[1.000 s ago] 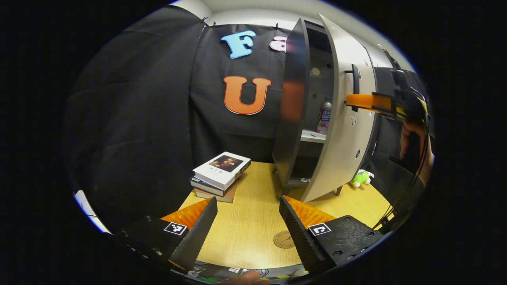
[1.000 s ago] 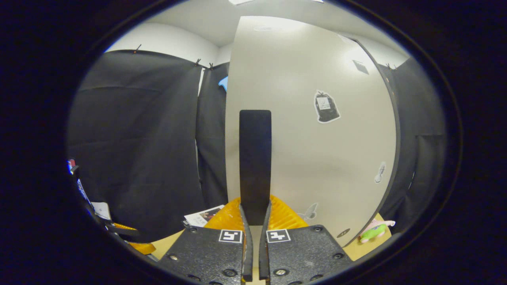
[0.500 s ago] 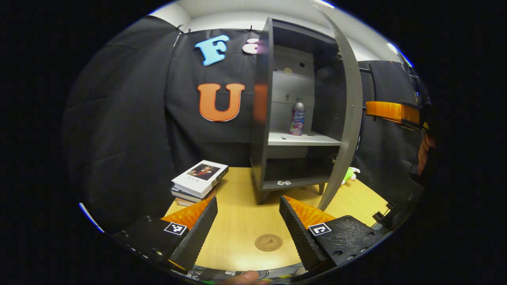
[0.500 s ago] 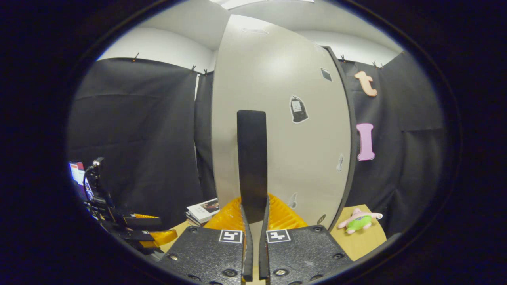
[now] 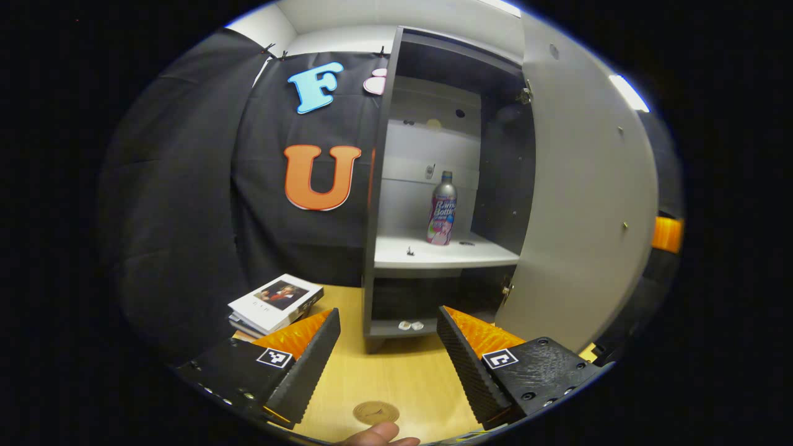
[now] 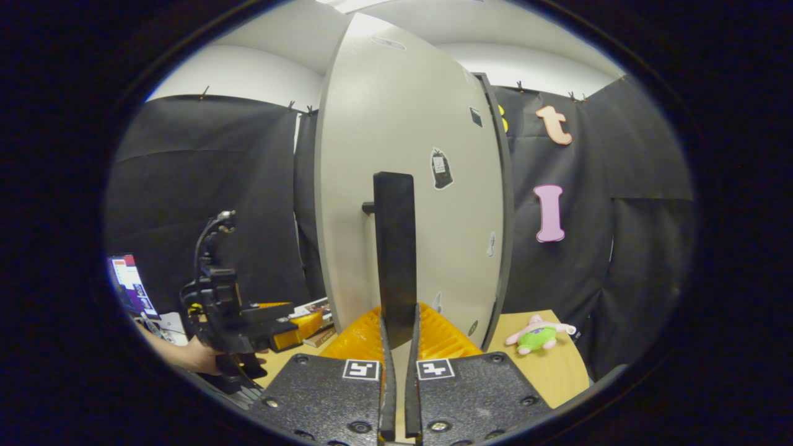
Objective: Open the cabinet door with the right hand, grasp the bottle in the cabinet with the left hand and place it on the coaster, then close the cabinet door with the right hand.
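The grey cabinet (image 5: 378, 186) stands open, its pale door (image 5: 582, 204) swung out to the right. A silver bottle with a pink label (image 5: 441, 207) stands upright on the white middle shelf (image 5: 433, 254). My left gripper (image 5: 387, 353) is open and holds nothing, low over the wooden table in front of the cabinet. The round brown coaster (image 5: 375, 412) lies on the table just below its fingers. In the right gripper view, my right gripper (image 6: 396, 331) is shut on the door's black bar handle (image 6: 393, 235) on the door (image 6: 433, 248).
A stack of books (image 5: 276, 301) lies left of the cabinet. A green and pink plush toy (image 6: 538, 334) sits on the table right of the door. The left gripper (image 6: 245, 322) and the hand holding it are at the left of the right gripper view.
The door has swung much wider open with the right gripper on its handle. The left gripper has come nearer the cabinet, so the bottle looks larger and faces it.
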Motion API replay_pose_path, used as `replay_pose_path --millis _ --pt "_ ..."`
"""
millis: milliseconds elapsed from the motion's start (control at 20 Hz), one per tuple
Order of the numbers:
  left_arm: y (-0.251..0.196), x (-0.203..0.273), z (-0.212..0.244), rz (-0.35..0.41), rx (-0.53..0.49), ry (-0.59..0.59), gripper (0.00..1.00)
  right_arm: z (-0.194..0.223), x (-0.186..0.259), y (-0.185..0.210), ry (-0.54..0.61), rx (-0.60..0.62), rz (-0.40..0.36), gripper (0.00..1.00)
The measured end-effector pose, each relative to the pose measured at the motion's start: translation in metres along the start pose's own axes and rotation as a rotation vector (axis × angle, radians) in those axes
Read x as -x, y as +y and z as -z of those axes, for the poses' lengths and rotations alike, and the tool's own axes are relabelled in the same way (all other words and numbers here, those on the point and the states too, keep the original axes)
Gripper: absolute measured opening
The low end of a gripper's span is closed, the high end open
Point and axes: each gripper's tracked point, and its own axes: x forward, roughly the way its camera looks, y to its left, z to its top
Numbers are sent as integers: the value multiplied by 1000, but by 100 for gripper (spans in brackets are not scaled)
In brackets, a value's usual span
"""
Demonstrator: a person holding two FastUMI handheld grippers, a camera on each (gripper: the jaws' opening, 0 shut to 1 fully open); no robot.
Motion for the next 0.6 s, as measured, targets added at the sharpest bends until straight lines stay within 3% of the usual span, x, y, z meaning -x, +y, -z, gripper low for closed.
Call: replay_pose_path --millis 250,600 --pt "-19 -75 -45 -36 -79 -71 95 3 17 -17 16 43 61 7" --pt "-75 -176 -98 20 -112 -163 95 7 36 -47 17 -1 102 7"
